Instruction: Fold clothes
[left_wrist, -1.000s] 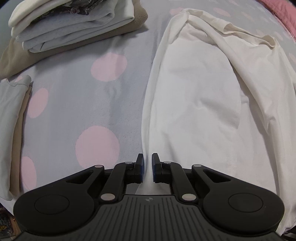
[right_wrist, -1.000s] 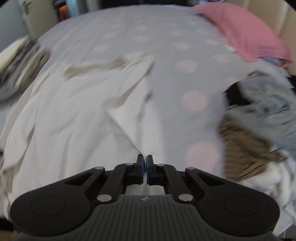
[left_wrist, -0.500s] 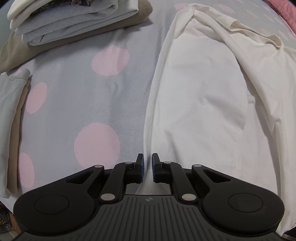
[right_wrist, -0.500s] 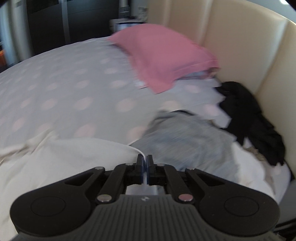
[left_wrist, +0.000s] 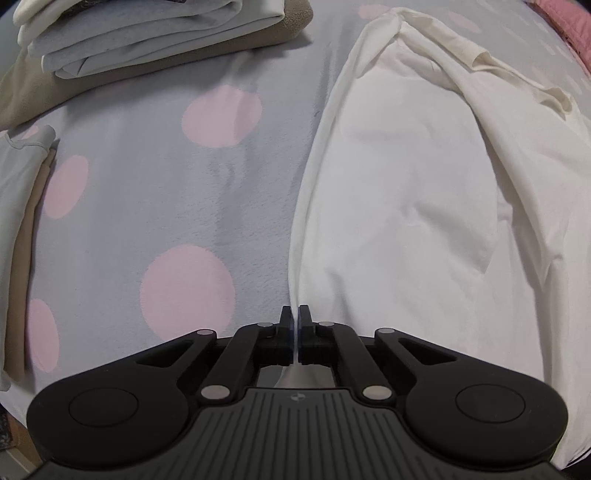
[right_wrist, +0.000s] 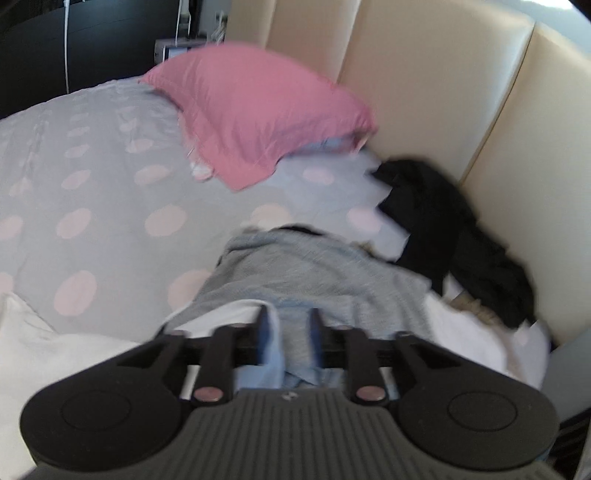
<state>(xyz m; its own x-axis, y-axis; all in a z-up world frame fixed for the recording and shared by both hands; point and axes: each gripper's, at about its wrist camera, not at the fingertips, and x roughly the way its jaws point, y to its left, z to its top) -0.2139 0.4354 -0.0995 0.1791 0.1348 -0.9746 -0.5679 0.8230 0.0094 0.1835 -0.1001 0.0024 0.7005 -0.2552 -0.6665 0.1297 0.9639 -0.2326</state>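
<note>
A white garment (left_wrist: 424, 192) lies spread on the grey bedcover with pink dots (left_wrist: 155, 192). My left gripper (left_wrist: 294, 317) is shut on the white garment's near left edge, with cloth pinched between the pads. A part of the white garment also shows at the lower left of the right wrist view (right_wrist: 55, 347). My right gripper (right_wrist: 287, 321) is open and empty, above a grey garment (right_wrist: 306, 273) in a pile of loose clothes.
Folded clothes are stacked at the back left (left_wrist: 155, 33), with another folded pile at the left edge (left_wrist: 18, 206). A pink pillow (right_wrist: 258, 110), a black garment (right_wrist: 454, 236) and a cream padded headboard (right_wrist: 443, 92) lie ahead of my right gripper.
My right gripper let go of the white garment's edge, opened, and swung right towards the pile of loose clothes. My left gripper closed further on the garment's edge and moved slightly forward.
</note>
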